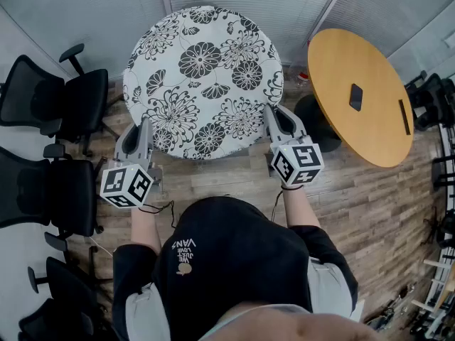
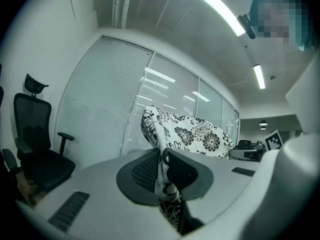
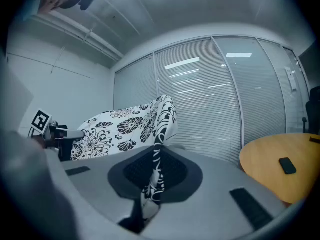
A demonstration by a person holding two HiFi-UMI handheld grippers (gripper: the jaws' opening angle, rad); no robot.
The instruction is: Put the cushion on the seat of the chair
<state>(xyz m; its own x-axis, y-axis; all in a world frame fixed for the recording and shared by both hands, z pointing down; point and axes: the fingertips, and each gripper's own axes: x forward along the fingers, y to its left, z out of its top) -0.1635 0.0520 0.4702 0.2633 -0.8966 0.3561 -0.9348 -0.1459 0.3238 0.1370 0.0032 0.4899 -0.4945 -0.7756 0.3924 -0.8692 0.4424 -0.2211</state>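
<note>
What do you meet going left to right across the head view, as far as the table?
Chairs → left gripper → cushion → right gripper → table

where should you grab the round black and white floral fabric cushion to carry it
By its thin near rim, from the person's side, one grip towards each end. The round black-and-white floral fabric cushion is wide and soft, so one grip would probably let it sag. The left gripper and right gripper pinch it that way now.
</note>
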